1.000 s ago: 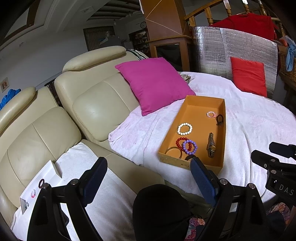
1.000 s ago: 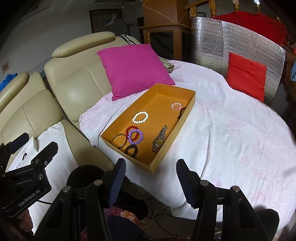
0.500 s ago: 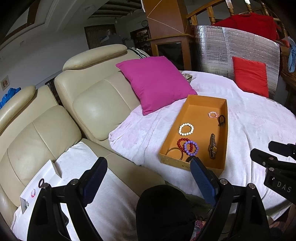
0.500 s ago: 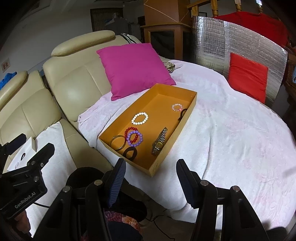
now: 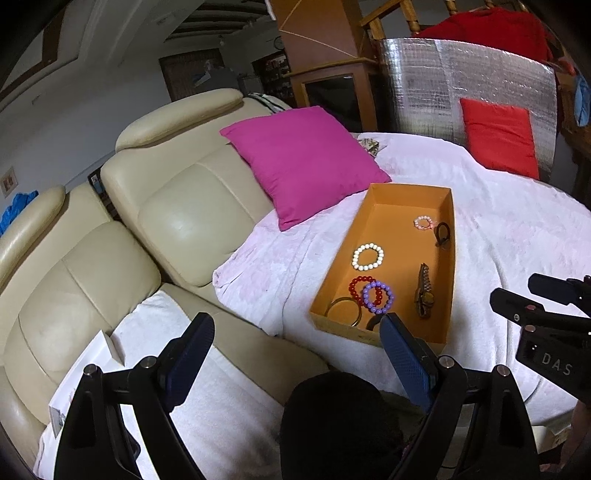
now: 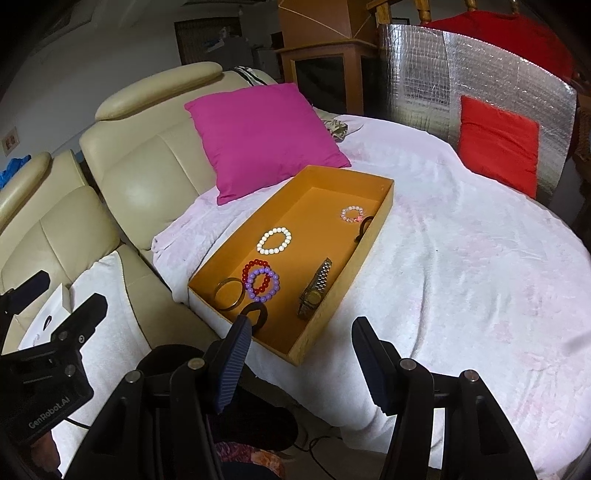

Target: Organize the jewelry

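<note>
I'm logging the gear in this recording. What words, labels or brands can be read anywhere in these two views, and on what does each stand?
"DAS": on the black body of the right gripper, seen in the left wrist view; the rest is cut off.
"GenRobot.AI": on the black body of the left gripper, seen in the right wrist view.
White card on the sofa: its print is too small to read.
Wall clock: too blurred to read.

A lived-in home sitting room is shown: a cream leather sofa (image 5: 110, 258) is seen beside a round table under a pale pink cloth (image 6: 461, 258), cushioned by a magenta square pillow (image 5: 303, 158), with a wooden stair railing (image 5: 388, 14) behind.
</note>
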A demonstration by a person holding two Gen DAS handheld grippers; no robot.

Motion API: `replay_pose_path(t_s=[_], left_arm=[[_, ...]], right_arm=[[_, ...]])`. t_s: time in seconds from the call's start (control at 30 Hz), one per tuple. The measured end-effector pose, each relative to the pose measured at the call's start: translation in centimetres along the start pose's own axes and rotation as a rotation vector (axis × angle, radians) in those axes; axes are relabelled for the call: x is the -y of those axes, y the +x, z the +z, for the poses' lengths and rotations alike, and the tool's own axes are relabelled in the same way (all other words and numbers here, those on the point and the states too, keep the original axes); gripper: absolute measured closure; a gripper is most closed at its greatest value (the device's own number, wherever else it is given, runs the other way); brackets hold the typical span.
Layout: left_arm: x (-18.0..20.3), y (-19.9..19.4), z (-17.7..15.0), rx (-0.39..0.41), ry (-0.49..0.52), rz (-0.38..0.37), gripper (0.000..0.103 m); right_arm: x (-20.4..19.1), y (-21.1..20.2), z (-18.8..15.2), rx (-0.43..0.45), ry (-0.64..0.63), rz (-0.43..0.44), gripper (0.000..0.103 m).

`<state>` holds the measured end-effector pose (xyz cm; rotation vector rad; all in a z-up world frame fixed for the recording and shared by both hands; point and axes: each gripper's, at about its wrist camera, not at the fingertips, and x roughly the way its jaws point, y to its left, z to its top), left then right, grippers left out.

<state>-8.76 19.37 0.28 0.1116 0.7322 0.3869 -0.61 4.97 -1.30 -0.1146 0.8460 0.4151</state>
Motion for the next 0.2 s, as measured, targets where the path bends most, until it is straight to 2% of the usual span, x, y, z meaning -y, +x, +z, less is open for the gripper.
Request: replay_pose_path(t_s=[0.1, 0.2], left_arm=[[1.7, 0.5, 0.8, 0.002, 0.025, -0.002, 0.012], [5.5, 1.1, 2.3, -0.002, 0.087, -0.055, 0.012]], right_arm=[[1.6, 0.2, 0.0, 0.007, 0.032, 0.014, 0.042], [5.2, 0.1, -0.3, 0.029, 0.104, 0.001, 0.042]])
